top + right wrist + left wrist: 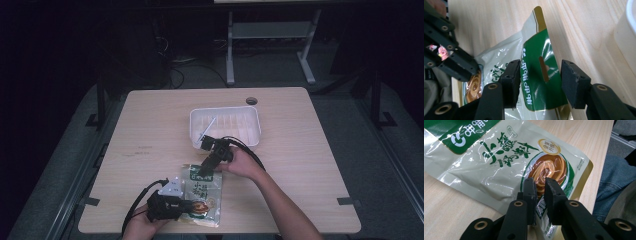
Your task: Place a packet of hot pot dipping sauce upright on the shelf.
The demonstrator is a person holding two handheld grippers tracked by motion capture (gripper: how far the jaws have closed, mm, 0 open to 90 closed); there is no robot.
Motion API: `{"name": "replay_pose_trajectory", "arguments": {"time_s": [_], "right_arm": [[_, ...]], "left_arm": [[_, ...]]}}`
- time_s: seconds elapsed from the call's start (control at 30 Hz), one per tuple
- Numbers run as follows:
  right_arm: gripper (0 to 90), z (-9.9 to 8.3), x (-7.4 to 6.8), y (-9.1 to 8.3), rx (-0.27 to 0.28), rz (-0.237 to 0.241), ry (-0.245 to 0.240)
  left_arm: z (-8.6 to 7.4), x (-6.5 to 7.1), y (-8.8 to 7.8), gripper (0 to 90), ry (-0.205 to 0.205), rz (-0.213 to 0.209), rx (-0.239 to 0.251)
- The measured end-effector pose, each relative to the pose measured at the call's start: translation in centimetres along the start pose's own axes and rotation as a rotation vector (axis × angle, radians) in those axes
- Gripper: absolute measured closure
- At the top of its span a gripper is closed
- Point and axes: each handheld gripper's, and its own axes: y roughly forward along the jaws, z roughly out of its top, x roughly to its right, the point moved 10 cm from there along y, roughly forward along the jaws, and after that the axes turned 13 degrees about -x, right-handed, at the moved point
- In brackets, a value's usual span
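A pale wooden table (150, 125) stands in a dark room, a white tray (227, 120) at its far middle. Near its front edge lies a green-and-white food pouch (499, 165): the left gripper (539, 187) pinches its near corner tight, while the right gripper (540, 75) straddles its green top, half open, pads apart from it

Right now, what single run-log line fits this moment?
left tongs: shut on pouch bottom edge | right tongs: open, straddling pouch's green top | tray: behind, untouched
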Motion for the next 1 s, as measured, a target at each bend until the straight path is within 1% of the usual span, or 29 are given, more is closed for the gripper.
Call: {"name": "replay_pose_trajectory", "arguments": {"time_s": [0.1,0.27,0.33,0.37,0.4,0.5,0.53,0.63,0.67,0.73,0.8,0.83,0.87,0.9,0.93,0.97,1.0], "right_arm": [[52.8,0.0,-0.3,-0.4,0.009,0.007,-0.012],[55.3,-0.3,-0.7,-0.7,0.002,0.001,-0.034],[55.4,-0.4,-0.7,-0.8,0.001,0.002,-0.035],[55.8,-0.4,-0.8,-0.9,0.002,0.000,-0.040],[56.3,-0.6,-0.9,-1.1,-0.013,-0.013,-0.050],[57.9,-0.5,-1.1,-1.5,-0.019,-0.020,-0.063],[60.7,-0.4,-1.5,-1.8,-0.026,0.001,-0.078],[60.7,-0.4,-1.8,-1.7,-0.035,0.002,-0.087],[60.3,-0.6,-1.7,-1.3,-0.057,-0.004,-0.086],[60.4,-0.6,-1.6,-1.1,-0.063,-0.013,-0.085],[61.8,-0.5,-1.6,-1.1,-0.057,0.010,-0.078],[62.2,-0.4,-1.6,-1.1,-0.056,0.014,-0.076],[63.4,-0.5,-1.5,-0.8,-0.069,0.014,-0.074],[63.4,-0.5,-1.5,-0.8,-0.069,0.014,-0.074],[63.8,-0.6,-1.5,-0.4,-0.088,0.012,-0.080],[63.8,-0.6,-1.5,-0.4,-0.088,0.012,-0.080],[63.8,-0.6,-1.6,-0.1,-0.106,0.016,-0.079]], "left_arm": [[0.0,0.0,0.0,79.4,0.000,0.001,0.000],[0.0,-0.1,0.0,79.3,-0.002,0.000,-0.002],[0.0,-0.1,0.0,79.3,-0.003,0.000,-0.002],[0.0,-0.1,0.0,79.3,-0.004,0.001,-0.002],[0.0,-0.1,0.0,79.2,-0.007,0.002,-0.002],[0.0,-0.1,0.0,79.3,-0.007,0.004,-0.003],[0.0,-0.1,0.1,79.3,-0.007,0.005,-0.003],[0.0,-0.1,0.1,79.2,-0.005,0.007,-0.005],[0.0,-0.1,0.1,79.2,-0.006,0.007,-0.004],[0.0,-0.1,0.1,79.2,-0.006,0.008,-0.003],[0.0,-0.1,0.1,79.2,-0.007,0.009,-0.003],[0.0,-0.1,0.1,79.1,-0.007,0.009,-0.003],[0.0,-0.1,0.1,79.1,-0.009,0.005,-0.003],[0.0,-0.1,0.1,79.1,-0.009,0.005,-0.003],[0.0,-0.1,0.1,79.1,-0.010,0.003,-0.001],[0.0,-0.1,0.1,79.0,-0.010,0.003,-0.001],[0.0,-0.1,0.1,78.8,-0.009,0.004,-0.001]]}}
